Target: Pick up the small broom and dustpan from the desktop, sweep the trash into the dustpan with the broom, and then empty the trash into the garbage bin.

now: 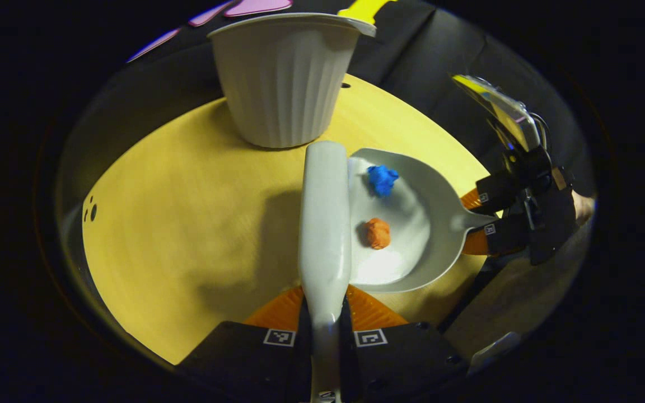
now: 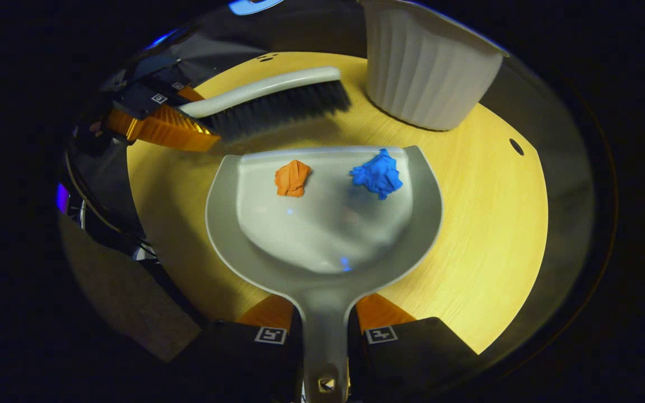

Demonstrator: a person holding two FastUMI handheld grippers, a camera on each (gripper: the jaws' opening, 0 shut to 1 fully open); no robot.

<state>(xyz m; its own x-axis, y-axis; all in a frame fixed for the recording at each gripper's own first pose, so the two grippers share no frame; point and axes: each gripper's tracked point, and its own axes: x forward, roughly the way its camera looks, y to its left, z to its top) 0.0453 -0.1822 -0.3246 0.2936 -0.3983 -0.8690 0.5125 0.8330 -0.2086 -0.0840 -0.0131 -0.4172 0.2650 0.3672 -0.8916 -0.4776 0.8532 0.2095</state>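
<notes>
My left gripper (image 1: 325,327) is shut on the handle of the grey broom (image 1: 325,224), which points forward over the table, its bristles at the dustpan's open edge. In the right gripper view the broom (image 2: 277,101) shows its black bristles, with the left gripper (image 2: 157,120) at its handle. My right gripper (image 2: 324,330) is shut on the handle of the grey dustpan (image 2: 322,240). An orange crumpled scrap (image 2: 292,178) and a blue one (image 2: 378,173) lie inside the pan. The left gripper view shows the dustpan (image 1: 429,224), the orange scrap (image 1: 378,233), the blue scrap (image 1: 382,179) and the right gripper (image 1: 487,215).
A white ribbed garbage bin (image 1: 283,78) stands on the round yellow wooden table (image 1: 188,212) just beyond the broom tip. From the right gripper view the bin (image 2: 426,73) rises at the back right of the table (image 2: 485,224). Floor lies beyond the table's near edge.
</notes>
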